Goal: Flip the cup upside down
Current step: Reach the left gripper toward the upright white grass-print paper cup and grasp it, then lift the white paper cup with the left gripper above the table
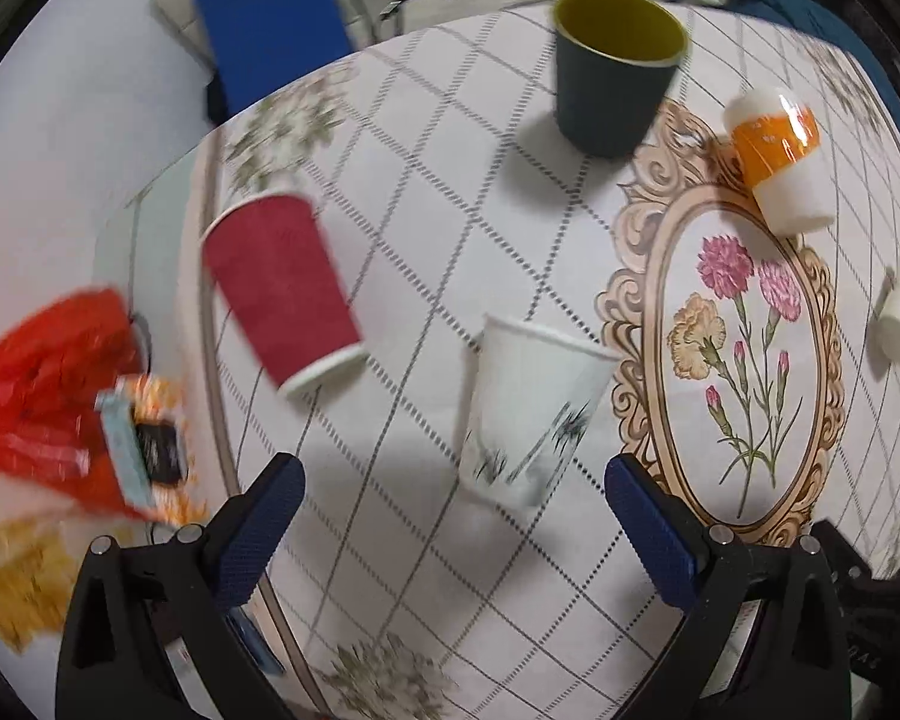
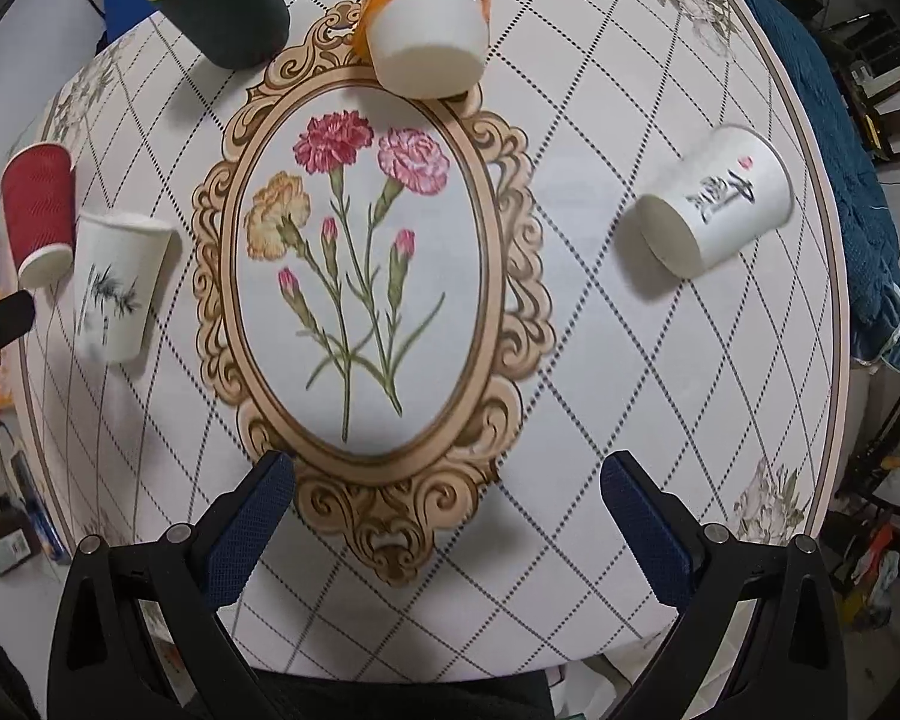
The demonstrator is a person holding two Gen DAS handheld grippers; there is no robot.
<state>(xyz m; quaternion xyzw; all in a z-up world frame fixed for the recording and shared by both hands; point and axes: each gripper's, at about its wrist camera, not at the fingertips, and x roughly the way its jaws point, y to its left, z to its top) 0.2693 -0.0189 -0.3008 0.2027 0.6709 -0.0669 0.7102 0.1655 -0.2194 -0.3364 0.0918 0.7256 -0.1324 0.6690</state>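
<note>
A white paper cup with a bamboo print [image 1: 531, 414] stands on the table just ahead of my open, empty left gripper [image 1: 450, 498], between its fingers' lines but apart from them. It also shows at the left of the right wrist view [image 2: 117, 285]. A red ribbed cup [image 1: 282, 294] stands upside down to its left. A dark green cup [image 1: 618, 69] stands upright at the back. An orange-banded white cup [image 1: 780, 162] and a white cup with calligraphy [image 2: 714, 207] stand upside down. My right gripper [image 2: 447, 495] is open and empty over the table's near edge.
The round table [image 2: 660, 396] has a checked cloth with an oval flower picture in its middle. Red and orange packets [image 1: 60, 396] lie left, off the table. A blue board [image 1: 270, 18] stands behind. A blue cloth [image 2: 840, 150] covers something at the right.
</note>
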